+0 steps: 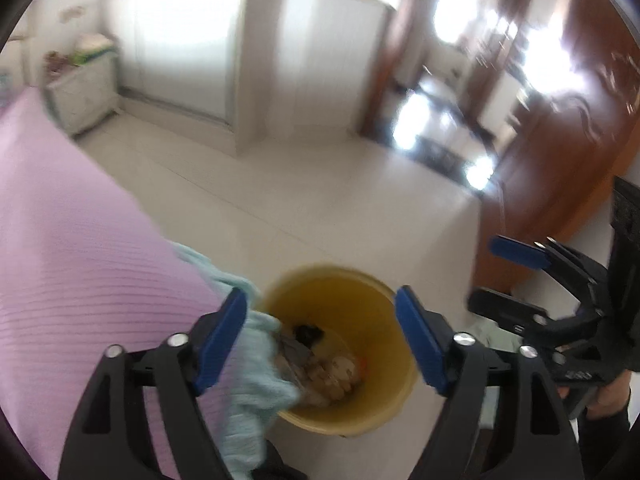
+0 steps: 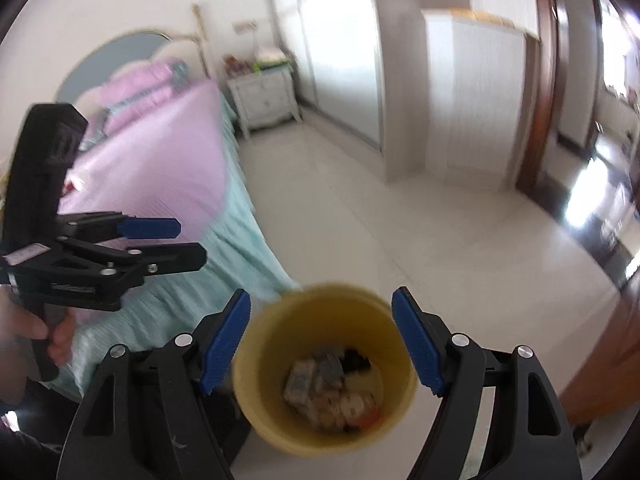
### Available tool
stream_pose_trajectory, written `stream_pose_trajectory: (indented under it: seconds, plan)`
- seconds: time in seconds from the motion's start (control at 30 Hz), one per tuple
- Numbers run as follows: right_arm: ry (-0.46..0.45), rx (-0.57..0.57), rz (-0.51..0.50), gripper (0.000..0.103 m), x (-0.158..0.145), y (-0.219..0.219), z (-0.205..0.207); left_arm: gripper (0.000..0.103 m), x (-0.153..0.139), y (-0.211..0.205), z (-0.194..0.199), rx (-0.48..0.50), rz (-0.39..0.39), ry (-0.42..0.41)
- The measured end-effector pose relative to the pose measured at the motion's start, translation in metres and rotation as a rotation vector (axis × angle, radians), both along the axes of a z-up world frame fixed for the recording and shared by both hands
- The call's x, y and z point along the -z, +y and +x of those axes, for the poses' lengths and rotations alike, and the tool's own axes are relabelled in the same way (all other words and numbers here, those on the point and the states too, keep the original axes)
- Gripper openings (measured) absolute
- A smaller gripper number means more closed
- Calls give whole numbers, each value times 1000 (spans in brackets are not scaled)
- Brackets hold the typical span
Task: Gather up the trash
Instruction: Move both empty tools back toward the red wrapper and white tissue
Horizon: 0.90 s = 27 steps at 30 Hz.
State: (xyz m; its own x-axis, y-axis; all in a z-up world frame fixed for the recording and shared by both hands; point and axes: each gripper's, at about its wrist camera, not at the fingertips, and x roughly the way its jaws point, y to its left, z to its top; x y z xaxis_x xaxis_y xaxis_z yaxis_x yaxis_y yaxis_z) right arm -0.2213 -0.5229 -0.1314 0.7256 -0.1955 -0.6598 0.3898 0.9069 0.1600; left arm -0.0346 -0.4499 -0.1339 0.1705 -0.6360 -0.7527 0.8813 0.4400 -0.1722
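**Bin partly filled, both grippers empty above it**

Although the blur softens everything, the room reads clearly enough: a bed [image 2: 160, 152] under a pink cover with a pale green skirt fills the left side, and the pale tiled floor [image 2: 360, 220] runs from it to the wardrobe doors and a brown door. I can see no loose litter on that open stretch of floor, though small pieces would be lost in the blur. One small red and white thing lies on the pink cover in the right wrist view; whether it is rubbish I cannot tell.

The yellow bin [image 1: 396, 384] stands on the floor just beside the bed skirt. Its bottom holds a heap of crumpled trash [image 2: 328, 392], grey, beige and dark scraps with something orange, well below the rim.

The left gripper [image 1: 320, 344] and the right gripper [image 2: 322, 344] hang over the bin mouth, jaws of each spread wide with nothing between them.

My guess is that some collecting is done, and what remains, if anything, lies outside these views.
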Motion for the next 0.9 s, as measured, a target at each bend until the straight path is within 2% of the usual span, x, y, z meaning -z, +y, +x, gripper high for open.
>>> stream_pose_trajectory:
  seconds: [0.13, 0.23, 0.37, 0.47, 0.57, 0.67, 0.77, 0.9]
  plan:
    - [-105, -91, -81, 74, -28, 32, 24, 81, -31, 48, 20, -142, -61, -71]
    - [-187, -170, -111, 80, -43, 60, 49, 90, -54, 102, 43, -284, -96, -139]
    - [-222, -271, -104, 84, -55, 94, 92, 93, -74, 167, 72, -455, -76, -219]
    - [-287, -352, -104, 94, -69, 128, 126, 96, -84, 218, 95, -584, -85, -229]
    - [-308, -415, -101, 95, -80, 155, 158, 96, -87, 266, 121, -708, -47, -261]
    - [-280, -452, -76, 95, -85, 184, 199, 96, -85, 305, 142, -788, -26, -260]
    - [-292, -507, -30, 95, -89, 209, 232, 96, -86, 339, 161, -848, -26, -256]
    - [-253, -506, -94, 95, -92, 238, 267, 96, -86, 362, 179, -850, -30, -266]
